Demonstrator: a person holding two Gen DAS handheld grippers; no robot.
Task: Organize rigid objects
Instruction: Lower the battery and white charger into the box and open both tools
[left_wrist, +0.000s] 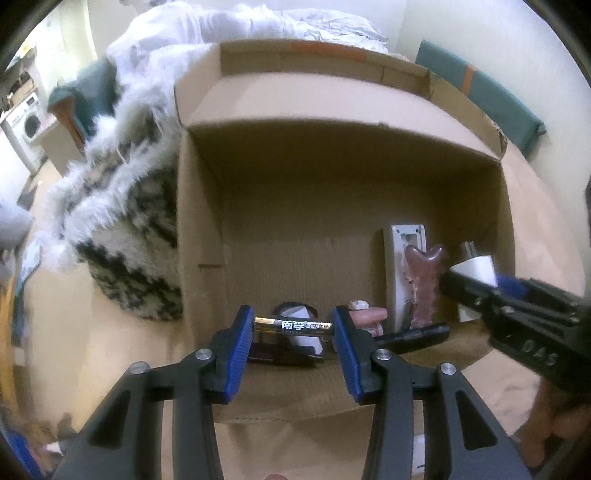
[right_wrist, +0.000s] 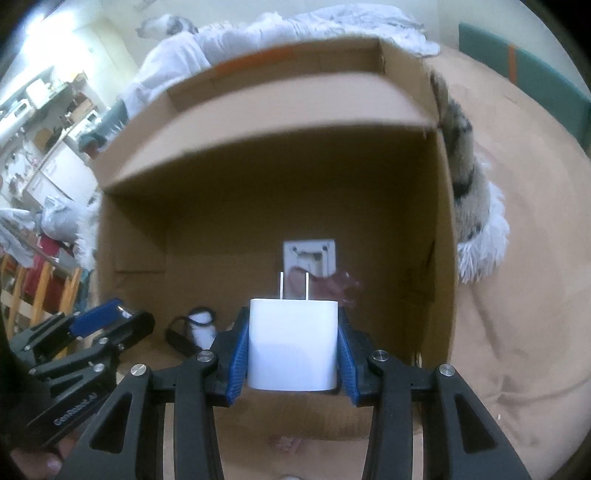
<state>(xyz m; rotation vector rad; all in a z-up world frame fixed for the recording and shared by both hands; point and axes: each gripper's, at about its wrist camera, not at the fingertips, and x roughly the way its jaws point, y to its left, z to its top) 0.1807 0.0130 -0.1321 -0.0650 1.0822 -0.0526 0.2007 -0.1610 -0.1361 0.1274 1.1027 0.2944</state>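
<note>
Tan bedding (right_wrist: 517, 295) carries an open cardboard box (left_wrist: 332, 122), and over its near edge both tongs hang. Left gripper (left_wrist: 293, 328) is clamped on a battery (left_wrist: 293, 326) held crosswise; right gripper (right_wrist: 293, 350) is clamped on a white charger plug (right_wrist: 293, 343), prongs forward. Inside the box lie a grey remote (left_wrist: 397, 258), a pink stone tool (left_wrist: 424, 280) and other small items. A fuzzy blanket (left_wrist: 125, 229) lies beside the box.
</note>
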